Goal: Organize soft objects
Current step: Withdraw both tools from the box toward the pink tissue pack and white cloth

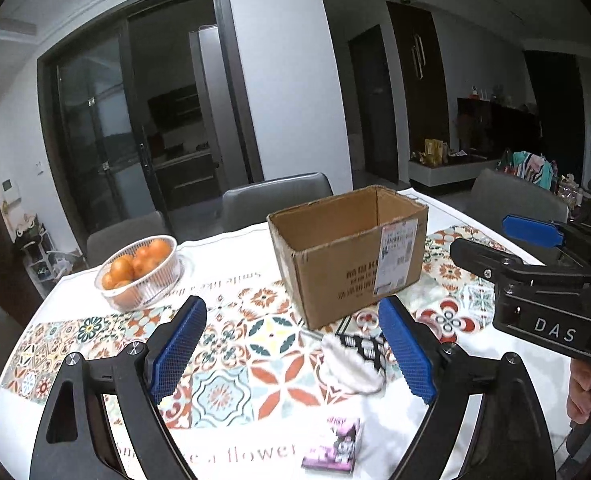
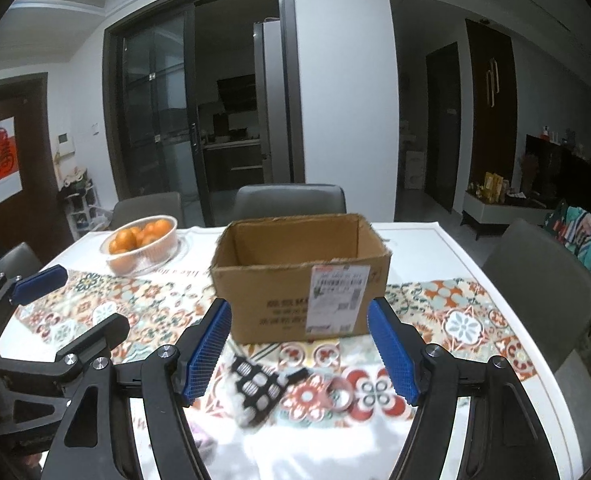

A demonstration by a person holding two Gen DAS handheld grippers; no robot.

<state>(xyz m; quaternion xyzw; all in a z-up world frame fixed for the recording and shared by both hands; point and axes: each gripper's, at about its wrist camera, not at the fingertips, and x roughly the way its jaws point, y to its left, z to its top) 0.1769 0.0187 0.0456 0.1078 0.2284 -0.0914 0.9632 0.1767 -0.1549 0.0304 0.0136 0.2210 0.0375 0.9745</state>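
L gripper [image 1: 293, 350]: jaws wide, nothing between the pads, hovering over the table [image 1: 223, 248]. Far L of its L jaw, well apart: basket [image 1: 141, 270] of oranges [image 1: 135, 264]. Between the jaws, low and toward the R pad: the cloth [image 1: 353, 362], a white soft piece w/ a black-and-white lattice print, lying crumpled on the tablecloth [image 1: 235, 356], its R edge right up against the R pad in this view; can't tell if touching. Below the jaws, nearer the cam: small purple pack [image 1: 333, 450], flat. Ahead, beyond the jaw tips: open box [image 1: 347, 256], upright, looks empty from here.

R gripper [image 2: 299, 350]: jaws also wide, empty. In its view the cloth [image 2: 255, 386] sits between the jaws, nearer the L pad, blurred. R of it, about mid-gap: a small pinkish ring-like thing [image 2: 341, 394], too blurred to name. Box [image 2: 301, 276] straight ahead past the tips, near.

Handling, my guess: cloth is light, limp, no stiffness, so it'll sag and drape once lifted, won't slip much on the ribbed blue pads. Not fragile. Best hold: pinch a raised fold near the middle of the bunch, not a thin edge, so it comes up as one lump and doesn't trail on the box rim. Pads need to go low, near the tablecloth, w/out catching the tablecloth too; that's the main risk, since both are soft fabric. Box is likely the drop spot; cardboard is light and may shift if bumped.
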